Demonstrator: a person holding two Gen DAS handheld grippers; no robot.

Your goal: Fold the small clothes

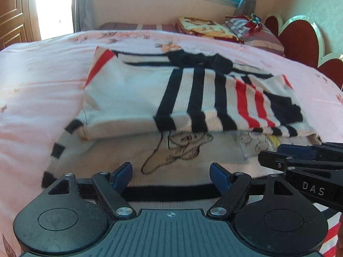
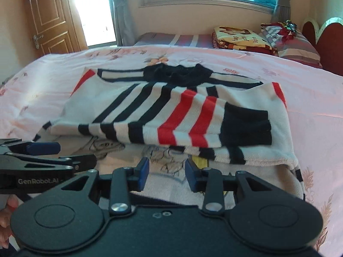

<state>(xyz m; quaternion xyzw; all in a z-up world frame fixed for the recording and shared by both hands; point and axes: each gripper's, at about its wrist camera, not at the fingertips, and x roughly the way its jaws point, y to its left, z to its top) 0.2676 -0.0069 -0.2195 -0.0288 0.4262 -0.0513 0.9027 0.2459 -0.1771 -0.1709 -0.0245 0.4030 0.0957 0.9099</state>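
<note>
A small white sweater (image 1: 133, 98) with black and red stripes and a cartoon drawing lies on the pink bed, its sleeves folded across the chest; it also shows in the right wrist view (image 2: 120, 105). My left gripper (image 1: 171, 172) is open and empty, just above the sweater's lower hem. My right gripper (image 2: 167, 171) is open and empty over the hem's right part. The right gripper shows from the side in the left wrist view (image 1: 285, 152). The left gripper shows at the left edge of the right wrist view (image 2: 64, 154).
The pink floral bedspread (image 1: 42, 85) surrounds the sweater. Folded blankets and pillows (image 2: 242, 37) lie at the far right by a red headboard (image 1: 300, 38). A wooden door (image 2: 49, 17) and a window are behind the bed.
</note>
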